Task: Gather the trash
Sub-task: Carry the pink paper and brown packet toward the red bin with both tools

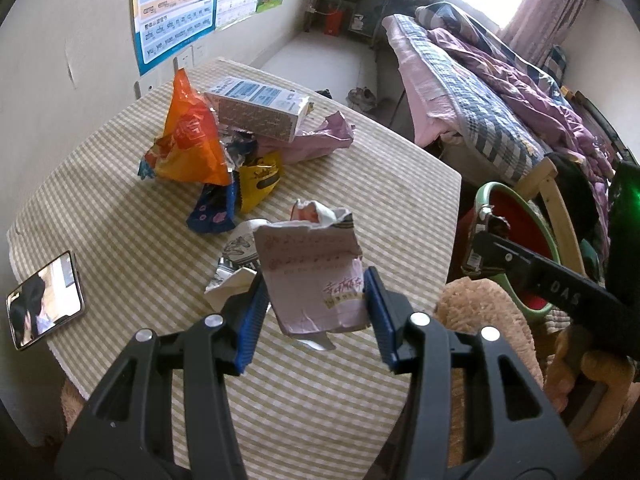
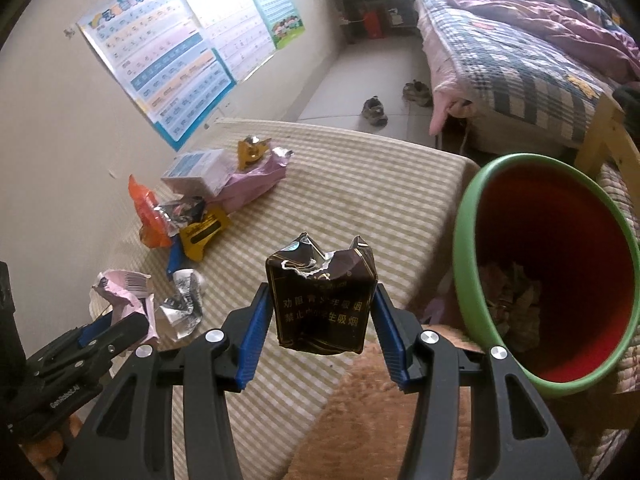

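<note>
My left gripper (image 1: 316, 300) is shut on a torn pink paper packet (image 1: 316, 272), held above the checked table (image 1: 120, 216). It also shows in the right wrist view (image 2: 120, 320), low at the left. My right gripper (image 2: 322, 308) is shut on a crumpled dark brown cigarette pack (image 2: 322, 304), held over the table's edge, left of the bin. The bin (image 2: 472, 208) is green outside, red inside, tilted toward me, with crumpled trash at its bottom. It shows in the left wrist view (image 1: 538, 222), with the right gripper's arm (image 1: 532, 268) in front of it.
A pile of trash lies at the table's far side: an orange bag (image 1: 192, 136), a white-blue carton (image 1: 256, 108), a pink wrapper (image 1: 320, 136), yellow (image 1: 260, 180) and blue (image 1: 214, 208) wrappers. A crumpled paper cup (image 2: 182, 300) lies nearer. A phone (image 1: 44, 300) lies left. A bed (image 1: 480, 92) stands right.
</note>
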Action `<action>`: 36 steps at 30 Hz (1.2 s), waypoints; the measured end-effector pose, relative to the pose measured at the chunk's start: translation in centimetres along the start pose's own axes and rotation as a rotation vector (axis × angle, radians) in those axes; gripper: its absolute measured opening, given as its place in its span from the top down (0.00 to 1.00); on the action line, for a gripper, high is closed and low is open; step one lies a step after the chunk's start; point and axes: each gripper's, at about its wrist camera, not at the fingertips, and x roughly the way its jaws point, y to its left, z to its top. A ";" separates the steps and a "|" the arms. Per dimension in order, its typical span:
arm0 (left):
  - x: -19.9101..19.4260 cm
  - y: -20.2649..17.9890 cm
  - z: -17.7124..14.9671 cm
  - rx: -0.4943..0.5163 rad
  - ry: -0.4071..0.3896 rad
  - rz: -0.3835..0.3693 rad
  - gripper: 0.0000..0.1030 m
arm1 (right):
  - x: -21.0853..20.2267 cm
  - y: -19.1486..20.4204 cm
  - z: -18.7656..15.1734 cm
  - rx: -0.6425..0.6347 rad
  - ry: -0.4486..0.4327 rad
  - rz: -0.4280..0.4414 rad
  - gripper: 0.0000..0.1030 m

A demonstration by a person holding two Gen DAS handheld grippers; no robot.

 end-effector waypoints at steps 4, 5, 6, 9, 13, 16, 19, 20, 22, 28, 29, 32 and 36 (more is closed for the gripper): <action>0.1 -0.5 0.0 0.013 0.003 -0.005 0.56 | -0.3 -0.9 0.0 0.023 -0.003 -0.010 0.52; 0.1 -0.7 0.0 0.015 0.005 -0.006 0.56 | -0.3 -1.1 0.0 0.025 -0.003 -0.011 0.52; 0.2 -0.8 0.0 0.018 0.008 -0.008 0.56 | -0.3 -1.2 -0.1 0.028 -0.003 -0.012 0.52; 0.4 -1.2 0.0 0.026 0.013 -0.009 0.56 | -0.4 -1.6 -0.2 0.037 -0.003 -0.014 0.52; 0.5 -1.5 -0.1 0.034 0.019 -0.012 0.56 | -0.5 -2.1 -0.2 0.047 -0.008 -0.016 0.52; 0.6 -1.8 -0.1 0.040 0.022 -0.013 0.56 | -0.7 -2.4 -0.1 0.055 -0.014 -0.018 0.52; 0.7 -2.1 -0.1 0.045 0.023 -0.014 0.56 | -1.0 -2.8 -0.1 0.063 -0.021 -0.020 0.52; 0.7 -2.3 -0.1 0.048 0.022 -0.015 0.56 | -1.0 -2.9 0.0 0.066 -0.022 -0.022 0.52; 0.7 -2.6 0.1 0.054 0.020 -0.018 0.56 | -1.1 -3.2 0.0 0.069 -0.026 -0.028 0.52; 0.7 -4.1 0.9 0.077 0.008 -0.043 0.56 | -1.6 -4.0 0.1 0.088 -0.036 -0.032 0.52; 0.7 -4.4 1.0 0.081 0.004 -0.047 0.56 | -1.6 -4.1 0.1 0.091 -0.037 -0.033 0.52; 0.7 -5.0 1.4 0.088 -0.002 -0.057 0.56 | -1.8 -4.6 0.2 0.100 -0.038 -0.039 0.52; 0.8 -5.7 1.8 0.097 -0.004 -0.066 0.56 | -1.8 -5.2 0.1 0.118 -0.039 -0.045 0.52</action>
